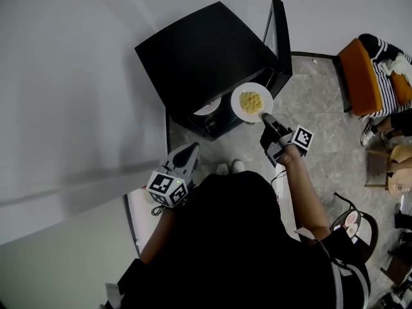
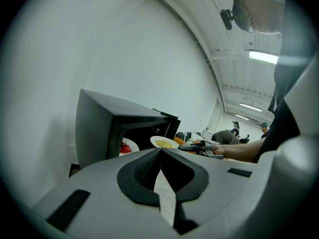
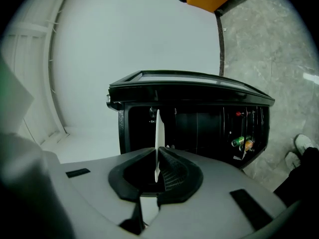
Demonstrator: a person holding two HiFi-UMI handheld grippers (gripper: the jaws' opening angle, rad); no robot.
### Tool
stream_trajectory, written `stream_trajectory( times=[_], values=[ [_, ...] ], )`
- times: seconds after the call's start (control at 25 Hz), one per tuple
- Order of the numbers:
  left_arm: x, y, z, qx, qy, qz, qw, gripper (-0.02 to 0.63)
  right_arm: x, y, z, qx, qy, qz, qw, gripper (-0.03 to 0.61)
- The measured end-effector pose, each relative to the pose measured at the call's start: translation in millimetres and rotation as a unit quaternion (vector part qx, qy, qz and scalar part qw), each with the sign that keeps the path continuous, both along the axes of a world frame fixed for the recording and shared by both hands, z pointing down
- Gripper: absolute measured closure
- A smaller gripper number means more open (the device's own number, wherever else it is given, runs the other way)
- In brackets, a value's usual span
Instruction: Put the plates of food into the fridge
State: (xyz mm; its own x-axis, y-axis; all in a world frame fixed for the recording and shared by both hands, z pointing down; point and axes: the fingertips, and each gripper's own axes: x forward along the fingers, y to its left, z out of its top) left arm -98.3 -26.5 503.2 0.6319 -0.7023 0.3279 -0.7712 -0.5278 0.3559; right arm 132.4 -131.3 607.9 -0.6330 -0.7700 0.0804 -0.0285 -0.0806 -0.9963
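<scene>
right gripper (image 1: 265,116) jaws pinching rim of plate of yellow food (image 1: 251,102) at open fridge (image 1: 206,63) mouth, left gripper (image 1: 192,150) jaws pressed together, empty, second plate (image 1: 207,108) inside, mostly hidden under fridge top

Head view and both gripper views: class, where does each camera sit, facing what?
Head view: on the head, looking down at fridge, plate, left gripper, right gripper, both arms.
Left gripper view: on left gripper, facing fridge's side; right forearm shows.
Right gripper view: on right gripper, facing open fridge; plate clamped edge-on.
Shared: fridge, plate.
</scene>
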Motion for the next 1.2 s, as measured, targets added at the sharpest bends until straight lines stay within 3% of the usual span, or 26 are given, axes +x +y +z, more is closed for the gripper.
stream_trajectory(
  times=[0.72,1.2],
  values=[
    [-10,-16,-2,-0.006,-0.01,-0.014,0.9998,0.592,-17,-51,42,-0.01,0.023,-0.01,1.0,0.541],
    [-13,-12,2,-0.012,-0.015,-0.023,0.9995,0.592,-32,-76,50,-0.039,0.035,0.021,0.998,0.545]
  ],
)
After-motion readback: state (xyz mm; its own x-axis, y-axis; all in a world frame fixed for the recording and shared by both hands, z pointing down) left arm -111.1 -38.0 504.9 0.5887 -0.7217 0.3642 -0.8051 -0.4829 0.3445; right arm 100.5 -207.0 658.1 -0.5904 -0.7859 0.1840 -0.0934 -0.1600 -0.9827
